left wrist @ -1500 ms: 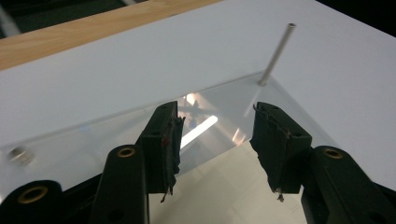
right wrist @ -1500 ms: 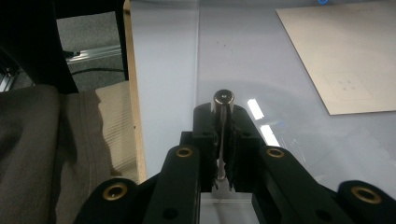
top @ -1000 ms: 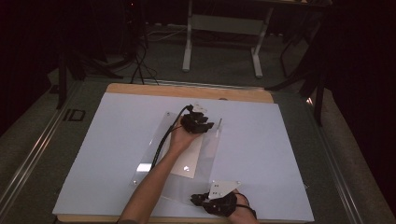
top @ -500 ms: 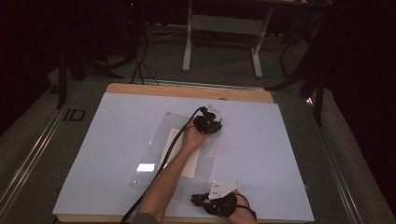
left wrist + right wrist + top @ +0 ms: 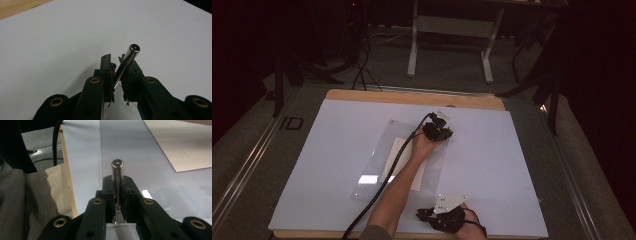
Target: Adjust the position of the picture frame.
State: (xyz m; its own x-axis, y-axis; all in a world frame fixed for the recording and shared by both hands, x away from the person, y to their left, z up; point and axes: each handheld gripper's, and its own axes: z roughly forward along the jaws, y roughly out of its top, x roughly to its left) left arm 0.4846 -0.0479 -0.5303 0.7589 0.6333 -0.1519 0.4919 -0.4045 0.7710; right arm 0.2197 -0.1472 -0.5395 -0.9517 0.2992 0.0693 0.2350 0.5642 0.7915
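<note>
My left gripper (image 5: 438, 131) reaches over the far right corner of a clear plastic sheet (image 5: 374, 162) lying on the white board (image 5: 512, 160). In the left gripper view its jaws (image 5: 116, 59) have just been closing and now pinch a short shiny metal pin (image 5: 128, 60), which leans to the right above the board. My right gripper (image 5: 443, 219) rests at the sheet's near right corner by the board's front edge. In the right gripper view it (image 5: 117, 179) is shut on a second metal pin (image 5: 117, 170) that stands straight between the pads.
A sheet of paper (image 5: 394, 150) lies under the clear plastic. The board sits on a wooden tabletop (image 5: 412, 96) whose edge shows at the back. The left gripper's cable (image 5: 377, 195) trails along the forearm. Stand legs (image 5: 414, 50) rise beyond the table.
My left hand has moved to the right along the clear sheet's far edge to its right corner. The right gripper has kept still.
</note>
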